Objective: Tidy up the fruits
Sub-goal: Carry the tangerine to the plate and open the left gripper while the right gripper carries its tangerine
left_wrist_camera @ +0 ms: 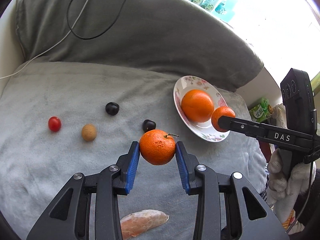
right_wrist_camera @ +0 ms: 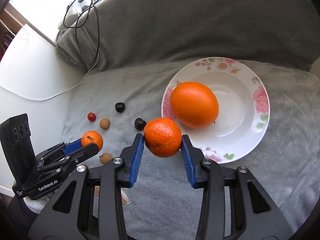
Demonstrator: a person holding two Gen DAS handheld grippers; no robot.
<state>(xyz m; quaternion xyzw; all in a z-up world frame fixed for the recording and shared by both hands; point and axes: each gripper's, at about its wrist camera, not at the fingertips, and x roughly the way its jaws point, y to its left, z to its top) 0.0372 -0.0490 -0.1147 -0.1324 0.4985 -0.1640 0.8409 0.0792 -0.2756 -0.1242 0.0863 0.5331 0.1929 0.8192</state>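
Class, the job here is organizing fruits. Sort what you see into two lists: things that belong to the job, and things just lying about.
Belongs to the job:
left gripper and its mandarin
right gripper and its mandarin
plate with the big orange
cherry tomato
two dark cherries
longan

Just lying about:
black cable
white cable
grey blanket

A big smooth orange (right_wrist_camera: 194, 105) lies on its side in the white flower-rimmed ceramic plate (right_wrist_camera: 260, 124). One small dimpled mandarin with a stem (left_wrist_camera: 157, 147) and another small dimpled mandarin (right_wrist_camera: 162, 137) are each held above the grey cloth. Two dark cherries (right_wrist_camera: 120, 107), a red cherry tomato (right_wrist_camera: 91, 116) and two beige longans (right_wrist_camera: 104, 123) lie loose on the cloth.
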